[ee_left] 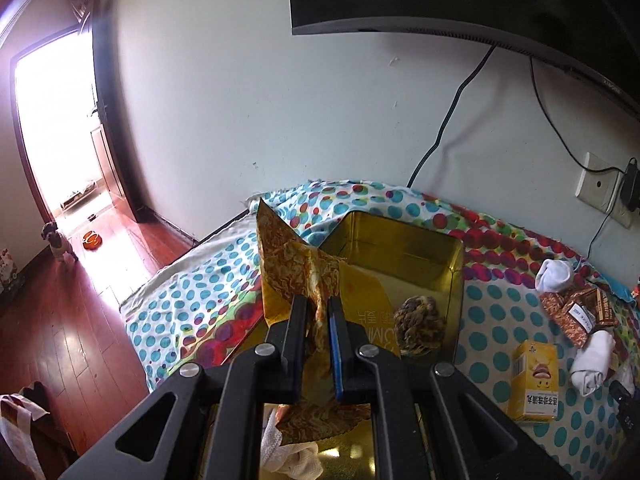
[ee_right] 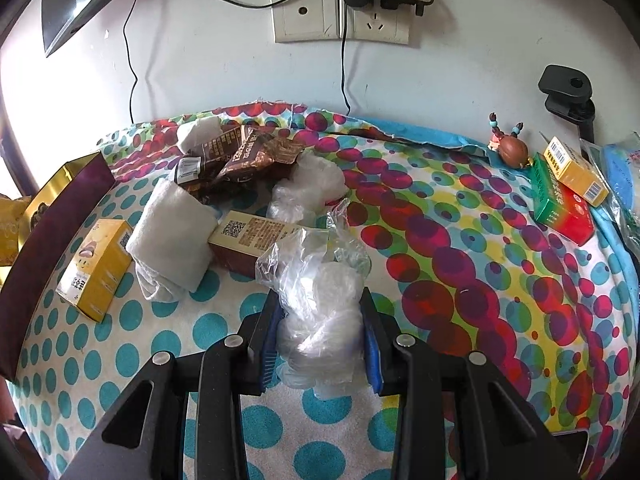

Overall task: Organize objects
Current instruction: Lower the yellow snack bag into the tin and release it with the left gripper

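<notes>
My left gripper [ee_left: 317, 304] is shut on a crumpled gold patterned wrapper [ee_left: 296, 260] and holds it over the near edge of an open gold tin box [ee_left: 404, 248] on the polka-dot cloth. A brown scrunched ball [ee_left: 420, 320] lies inside the tin. My right gripper [ee_right: 320, 312] is shut on a clear plastic bag [ee_right: 320, 300] just above the cloth. Ahead of it lie a white rolled sock [ee_right: 172, 228], a brown carton [ee_right: 248, 240], brown snack packets [ee_right: 236, 156] and a yellow box [ee_right: 96, 268].
The tin's dark outer wall [ee_right: 52, 248] stands at the left in the right wrist view. A green-red box [ee_right: 560, 204], a yellow box [ee_right: 576, 168] and a small figurine [ee_right: 512, 144] sit at the back right. Wall sockets [ee_right: 340, 12] with cables hang behind. A dog [ee_left: 60, 240] stands on the floor.
</notes>
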Demonstrator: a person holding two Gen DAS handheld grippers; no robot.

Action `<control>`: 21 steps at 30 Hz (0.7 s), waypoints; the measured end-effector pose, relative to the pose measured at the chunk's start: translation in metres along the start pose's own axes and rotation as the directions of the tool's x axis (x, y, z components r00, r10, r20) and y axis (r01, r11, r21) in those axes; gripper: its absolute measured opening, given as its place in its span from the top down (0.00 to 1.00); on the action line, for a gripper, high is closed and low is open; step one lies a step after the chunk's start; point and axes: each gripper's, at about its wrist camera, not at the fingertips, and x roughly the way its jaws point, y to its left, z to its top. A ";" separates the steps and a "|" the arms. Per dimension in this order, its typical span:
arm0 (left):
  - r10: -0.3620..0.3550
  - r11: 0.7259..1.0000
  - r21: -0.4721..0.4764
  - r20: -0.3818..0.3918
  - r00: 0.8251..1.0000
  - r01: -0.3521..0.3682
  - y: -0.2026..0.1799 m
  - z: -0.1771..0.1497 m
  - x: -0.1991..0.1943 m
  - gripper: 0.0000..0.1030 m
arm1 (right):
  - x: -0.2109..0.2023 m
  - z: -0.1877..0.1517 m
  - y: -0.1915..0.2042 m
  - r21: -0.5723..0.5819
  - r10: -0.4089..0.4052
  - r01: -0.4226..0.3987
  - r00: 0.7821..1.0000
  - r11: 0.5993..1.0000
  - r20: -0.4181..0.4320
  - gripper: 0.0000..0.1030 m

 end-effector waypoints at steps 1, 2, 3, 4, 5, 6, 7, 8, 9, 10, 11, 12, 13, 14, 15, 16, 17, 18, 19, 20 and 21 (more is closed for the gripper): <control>0.005 1.000 0.003 -0.005 1.000 -0.005 0.000 -0.001 0.002 0.90 | 0.000 0.000 0.000 0.000 0.001 -0.001 1.000 1.000 -0.002 0.68; 0.006 1.000 0.003 -0.009 1.000 -0.006 0.000 -0.002 0.003 0.90 | 0.000 0.000 0.000 -0.001 0.000 0.000 1.000 1.000 -0.002 0.68; 0.008 1.000 0.001 -0.015 1.000 -0.008 0.001 -0.003 0.004 0.90 | 0.000 0.000 0.001 0.000 -0.002 0.002 1.000 1.000 -0.001 0.68; 0.012 1.000 -0.001 -0.019 1.000 -0.012 0.002 -0.004 0.005 0.90 | 0.001 0.000 0.001 -0.002 -0.002 0.002 1.000 1.000 -0.002 0.68; 0.014 1.000 -0.002 -0.023 1.000 -0.014 0.003 -0.004 0.007 0.90 | 0.001 0.000 0.002 -0.004 -0.003 0.003 1.000 1.000 -0.002 0.68; 0.017 1.000 -0.005 -0.029 0.999 -0.017 0.004 -0.004 0.009 0.90 | 0.001 0.000 0.002 -0.006 -0.004 0.004 1.000 1.000 -0.002 0.68; 0.020 1.000 -0.008 -0.033 0.999 -0.020 0.005 -0.004 0.011 0.90 | 0.001 0.000 0.002 -0.007 -0.004 0.004 1.000 1.000 -0.002 0.68; 0.022 1.000 -0.011 -0.040 0.999 -0.023 0.006 -0.005 0.012 0.90 | 0.000 0.000 0.002 -0.009 -0.004 0.004 1.000 1.000 -0.001 0.68; 0.024 1.000 -0.016 -0.053 0.998 -0.025 0.007 -0.005 0.015 0.90 | 0.001 0.000 0.002 -0.009 -0.003 0.003 1.000 1.000 -0.002 0.68; 0.024 0.999 -0.025 -0.065 0.998 -0.026 0.009 -0.006 0.017 0.90 | 0.001 0.000 0.003 -0.009 -0.004 0.004 1.000 1.000 -0.002 0.68; 0.021 0.999 -0.031 -0.072 0.997 -0.024 0.011 -0.006 0.019 0.90 | 0.001 0.000 0.003 -0.010 -0.004 0.004 1.000 1.000 -0.002 0.68; 0.024 0.999 -0.036 -0.078 0.997 -0.027 0.012 -0.008 0.020 0.90 | 0.001 0.000 0.003 -0.010 -0.004 0.004 1.000 1.000 -0.002 0.68; 0.027 0.999 -0.036 -0.079 0.997 -0.030 0.013 -0.008 0.021 0.90 | 0.001 0.000 0.002 -0.010 -0.004 0.004 1.000 1.000 -0.002 0.68; 0.029 0.999 -0.031 -0.081 0.996 -0.031 0.013 -0.009 0.022 0.90 | 0.001 0.000 0.002 -0.010 -0.004 0.004 1.000 1.000 -0.001 0.68; 0.030 0.999 -0.028 -0.085 0.996 -0.033 0.013 -0.010 0.023 0.90 | 0.001 0.000 0.003 -0.010 -0.004 0.004 1.000 1.000 -0.001 0.68; 0.033 0.999 -0.027 -0.092 0.995 -0.035 0.013 -0.011 0.024 0.90 | 0.001 0.000 0.003 -0.012 -0.003 0.003 1.000 1.000 -0.001 0.68; 0.033 0.999 -0.028 -0.102 0.994 -0.036 0.013 -0.012 0.026 0.90 | 0.001 0.000 0.002 -0.012 -0.003 0.003 1.000 1.000 -0.001 0.68; 0.024 0.999 -0.029 -0.115 0.993 -0.028 0.013 -0.012 0.030 0.89 | 0.001 0.000 0.002 -0.013 -0.003 0.003 1.000 1.000 -0.001 0.68; 0.003 0.999 -0.033 -0.135 0.991 -0.008 0.014 -0.012 0.033 0.89 | 0.000 0.000 0.002 -0.013 -0.002 0.002 1.000 1.000 0.001 0.68; -0.019 0.999 -0.037 -0.162 0.987 0.013 0.013 -0.013 0.036 0.77 | 0.000 0.000 0.002 -0.014 -0.001 0.001 1.000 1.000 0.002 0.68; -0.029 0.999 -0.029 -0.197 0.980 0.024 0.012 -0.014 0.038 0.43 | -0.001 0.000 0.002 -0.014 -0.001 0.001 1.000 1.000 0.005 0.68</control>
